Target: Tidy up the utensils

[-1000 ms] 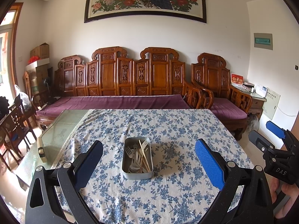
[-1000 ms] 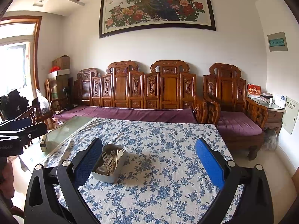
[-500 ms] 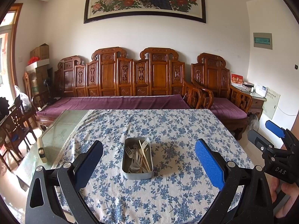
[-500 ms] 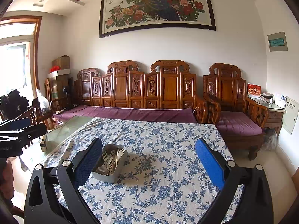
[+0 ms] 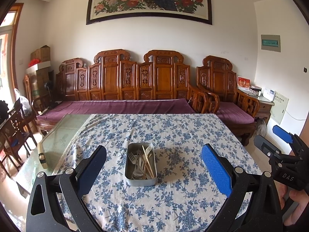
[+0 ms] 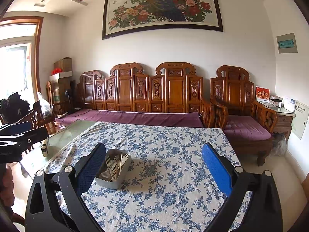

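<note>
On the tabletop [image 5: 173,203], seen from my left wrist camera, a blue-flowered tablecloth [image 5: 183,133] covers most of the surface, and a bare glass strip shows along its left edge. A metal tin [image 5: 140,180] sits near the middle of the cloth, between my left fingers [image 5: 92,166] as the view frames them, though they hang above the near edge of the table and touch nothing. My left gripper [image 5: 153,169] is spread wide and holds nothing. Inside the tin lie the utensils [image 5: 142,164]: pale forks, a metal spoon and wooden chopsticks, all heaped together and pointing away from me. At the far right of this view I see my right gripper [image 5: 278,143], held in a hand [image 5: 295,208] off the table's right side, its two tips apart.

From the right wrist camera, the tin [image 6: 114,181] lies to the left, partly behind my left-hand finger pad [image 6: 90,170], with the utensils [image 6: 115,164] sticking up inside it. My right gripper [image 6: 154,166] stands wide apart and empty above the cloth [image 6: 173,174]. My left gripper [image 6: 19,137] shows at the left edge, too side-on here to judge its gap. Behind the table runs a carved wooden sofa [image 6: 154,96] with purple cushions, and a peacock painting [image 6: 162,7] hangs above it.
</note>
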The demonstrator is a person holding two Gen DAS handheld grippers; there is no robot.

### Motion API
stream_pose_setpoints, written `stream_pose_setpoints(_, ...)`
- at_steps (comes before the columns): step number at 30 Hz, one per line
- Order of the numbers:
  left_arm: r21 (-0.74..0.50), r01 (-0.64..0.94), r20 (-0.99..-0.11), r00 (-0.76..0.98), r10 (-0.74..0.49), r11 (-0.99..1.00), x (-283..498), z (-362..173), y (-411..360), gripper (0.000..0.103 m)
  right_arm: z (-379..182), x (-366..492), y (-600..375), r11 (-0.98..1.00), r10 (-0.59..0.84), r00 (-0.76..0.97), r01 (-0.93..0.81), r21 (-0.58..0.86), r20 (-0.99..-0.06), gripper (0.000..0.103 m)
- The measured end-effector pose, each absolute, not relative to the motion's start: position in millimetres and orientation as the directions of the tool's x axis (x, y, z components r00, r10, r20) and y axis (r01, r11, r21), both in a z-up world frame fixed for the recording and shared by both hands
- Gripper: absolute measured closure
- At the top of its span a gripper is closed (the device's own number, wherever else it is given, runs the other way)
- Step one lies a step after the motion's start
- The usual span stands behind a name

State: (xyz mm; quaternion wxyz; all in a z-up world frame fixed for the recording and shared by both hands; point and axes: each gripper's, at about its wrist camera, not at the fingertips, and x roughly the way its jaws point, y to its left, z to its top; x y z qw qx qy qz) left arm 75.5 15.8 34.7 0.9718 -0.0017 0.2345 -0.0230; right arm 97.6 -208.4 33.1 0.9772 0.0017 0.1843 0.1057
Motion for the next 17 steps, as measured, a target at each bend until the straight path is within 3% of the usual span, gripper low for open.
stream_pose_setpoints(17,-0.018,0.046,-0.454,0.89,-0.049,0.999,74.7,34.2,15.9,0.008,33.3,97.8,-207.9,0.977,0.208,0.909,-0.206,0.045,-0.36,0.003)
